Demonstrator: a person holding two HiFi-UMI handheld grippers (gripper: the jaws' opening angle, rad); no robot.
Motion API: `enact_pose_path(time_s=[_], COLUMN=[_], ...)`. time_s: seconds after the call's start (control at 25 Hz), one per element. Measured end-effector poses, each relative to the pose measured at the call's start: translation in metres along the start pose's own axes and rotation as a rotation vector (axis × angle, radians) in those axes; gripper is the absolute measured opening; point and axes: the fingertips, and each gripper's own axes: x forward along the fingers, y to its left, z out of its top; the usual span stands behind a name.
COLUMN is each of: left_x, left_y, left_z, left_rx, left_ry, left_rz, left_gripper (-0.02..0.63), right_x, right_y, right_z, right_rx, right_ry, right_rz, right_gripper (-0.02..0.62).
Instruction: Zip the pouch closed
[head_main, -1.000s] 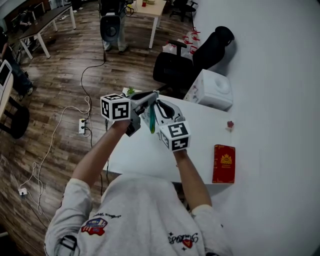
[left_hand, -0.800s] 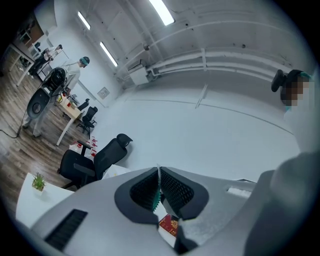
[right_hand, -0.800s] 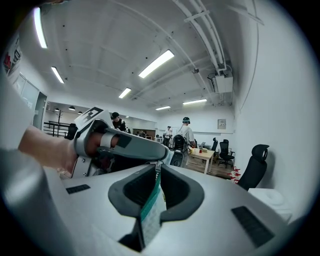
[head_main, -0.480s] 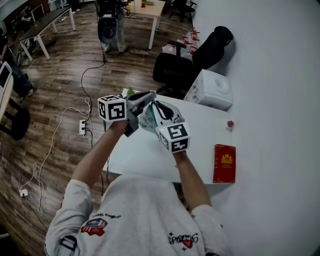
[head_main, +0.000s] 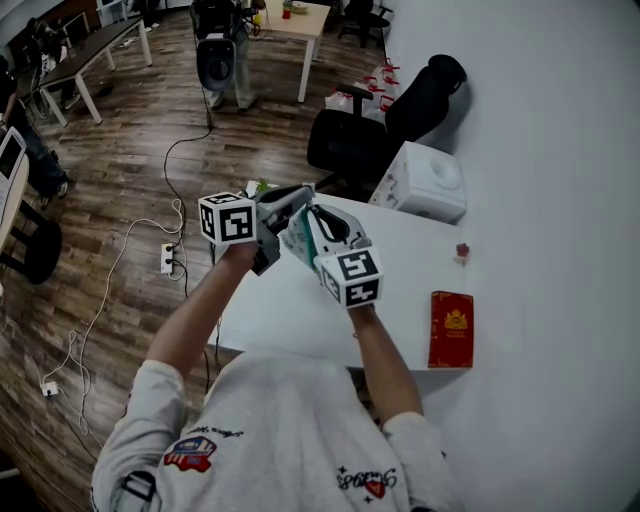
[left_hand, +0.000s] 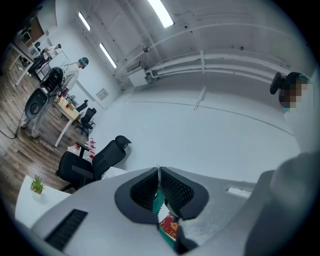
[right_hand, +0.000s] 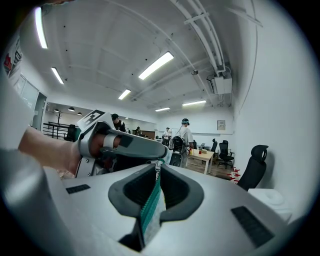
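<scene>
Holds the pouch (head_main: 298, 232) up in the air above the left part of the white table (head_main: 290, 310), without touching it. Clamps its teal zipper edge with the left gripper (head_main: 303, 194), jaws fully together on the thin strip. Pinches the same zipper line with the right gripper (head_main: 311, 212), jaws only slightly apart and pressing on it. Points both grippers toward each other, tips close together.

On the table, well apart from the pouch: a red booklet (head_main: 451, 328) near the right edge, a small red object (head_main: 461, 249) beyond it, and a white box-shaped device (head_main: 425, 180) at the far corner. At the far left corner, a small green plant (head_main: 262, 185). Behind the table, a black office chair (head_main: 350, 145), next to the white wall (head_main: 560, 200). To the left, dark wooden floor (head_main: 110, 170) with a white power strip (head_main: 165, 255) and loose cables. Farther in the room, a black speaker (head_main: 217, 58) on a stand, long tables and some people (right_hand: 186, 134) standing. Above, white ceiling with strip lights (right_hand: 156, 65).
</scene>
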Motion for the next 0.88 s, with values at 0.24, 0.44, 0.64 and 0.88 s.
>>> enact_pose_path(time_s=[0.24, 0.44, 0.64, 0.88], left_x=[-0.003, 0.001, -0.003, -0.004], left_y=[0.005, 0.007, 0.013, 0.017], left_z=[0.001, -0.007, -0.001, -0.005], left_rx=[-0.007, 0.000, -0.016, 0.012], left_ry=[-0.007, 0.004, -0.019, 0.000], left_rz=[0.010, 0.016, 0.028, 0.050], left_gripper=[0.015, 0.015, 0.015, 0.015], right_x=[-0.001, -0.004, -0.002, -0.003], right_y=[0.002, -0.001, 0.003, 0.004], right_z=[-0.004, -0.012, -0.016, -0.020], right_rx=[0.006, 0.020, 0.029, 0.043], right_ry=[0.006, 0.012, 0.018, 0.019], right_rz=[0.004, 0.012, 0.017, 0.028], right_gripper=[0.035, 0.035, 0.035, 0.035])
